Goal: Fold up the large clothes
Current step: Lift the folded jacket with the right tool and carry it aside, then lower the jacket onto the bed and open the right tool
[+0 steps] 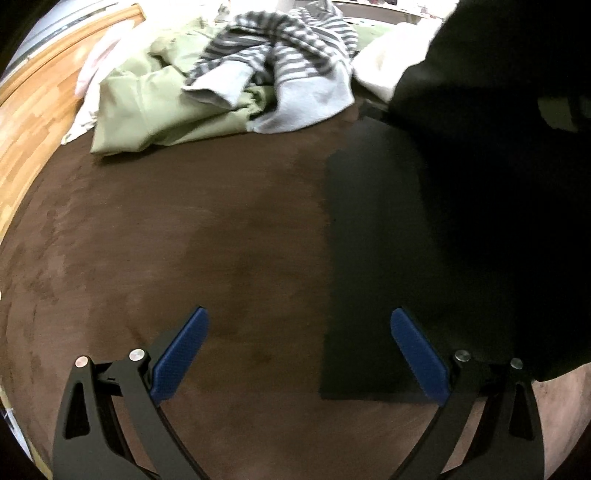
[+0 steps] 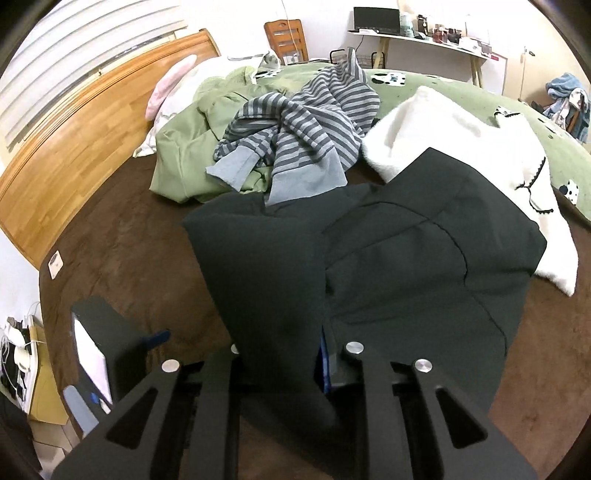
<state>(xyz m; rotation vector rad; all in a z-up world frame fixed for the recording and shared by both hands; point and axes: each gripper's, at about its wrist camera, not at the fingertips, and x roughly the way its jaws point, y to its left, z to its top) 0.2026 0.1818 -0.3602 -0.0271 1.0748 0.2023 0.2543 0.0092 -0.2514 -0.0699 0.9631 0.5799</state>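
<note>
Right gripper (image 2: 325,363) clamped narrow on a fold of the black garment (image 2: 388,266), cloth draped over the fingers and spread across the brown blanket (image 2: 122,251). Left gripper (image 1: 299,354) wide apart, empty, blue pads (image 1: 181,354) above the brown blanket beside the garment's straight edge. Beyond: striped grey top (image 2: 306,122) heaped on green clothing (image 2: 184,147), white pillow (image 2: 443,125) at right, wooden headboard (image 2: 92,122) at left.

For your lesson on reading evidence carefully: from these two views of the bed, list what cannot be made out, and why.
- Right tool, right wrist view: tips buried in the black garment; contact hidden.
- Black garment, left wrist view: upper right part too dark and blurred, cut by the edge.
- Striped top: crumpled, shape unclear.
- Desk items: too small.
</note>
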